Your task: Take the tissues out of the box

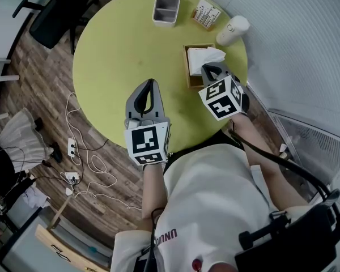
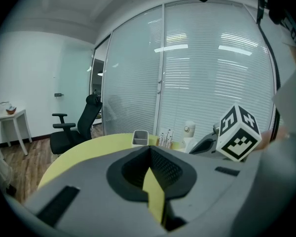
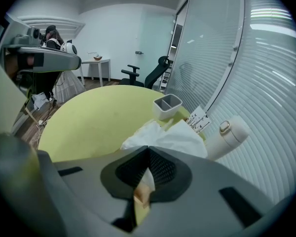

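Note:
A wooden tissue box (image 1: 190, 75) stands on the right side of the round yellow-green table (image 1: 119, 50). A white tissue (image 1: 207, 55) sticks up out of it. My right gripper (image 1: 211, 67) is shut, with its tips at the tissue's near edge. In the right gripper view the tissue (image 3: 172, 135) rises just beyond the closed tips of the right gripper (image 3: 148, 151); whether they pinch it is unclear. My left gripper (image 1: 152, 83) hovers over the table's near part, left of the box. It is shut on nothing, and the left gripper (image 2: 149, 149) shows only table between its jaws.
At the table's far side stand a grey two-compartment container (image 1: 166, 9), a card holder (image 1: 206, 13) and a white bottle (image 1: 232, 30). A black office chair (image 1: 56, 16) is at the far left. Cables and a power strip (image 1: 72, 146) lie on the wooden floor.

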`<action>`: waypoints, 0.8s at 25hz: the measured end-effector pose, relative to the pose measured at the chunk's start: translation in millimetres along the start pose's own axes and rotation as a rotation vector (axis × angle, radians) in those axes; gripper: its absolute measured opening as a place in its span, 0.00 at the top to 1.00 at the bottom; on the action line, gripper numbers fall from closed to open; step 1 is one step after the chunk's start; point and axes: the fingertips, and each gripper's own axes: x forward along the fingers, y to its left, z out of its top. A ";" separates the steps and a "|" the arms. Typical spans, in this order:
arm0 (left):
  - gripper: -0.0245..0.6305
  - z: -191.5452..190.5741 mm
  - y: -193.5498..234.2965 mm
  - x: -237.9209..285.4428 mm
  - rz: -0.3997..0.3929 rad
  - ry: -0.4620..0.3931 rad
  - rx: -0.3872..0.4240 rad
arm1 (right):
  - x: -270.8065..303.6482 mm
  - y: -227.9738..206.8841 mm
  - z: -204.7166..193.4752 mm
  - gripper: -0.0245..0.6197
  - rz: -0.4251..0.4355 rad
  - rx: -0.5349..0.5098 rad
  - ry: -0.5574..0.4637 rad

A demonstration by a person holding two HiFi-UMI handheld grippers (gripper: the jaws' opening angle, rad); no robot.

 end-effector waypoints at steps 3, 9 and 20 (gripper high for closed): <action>0.94 2.1 -1.1 0.3 0.003 -0.002 0.000 | -4.1 -4.4 3.7 0.93 -0.008 0.003 -0.013; 0.94 4.1 -5.7 -0.9 0.000 -0.008 0.003 | -13.2 -9.0 8.1 0.93 -0.020 0.008 -0.040; 0.94 14.5 -5.4 -5.4 0.003 -0.033 0.007 | -25.0 -15.6 20.0 0.93 -0.052 0.017 -0.091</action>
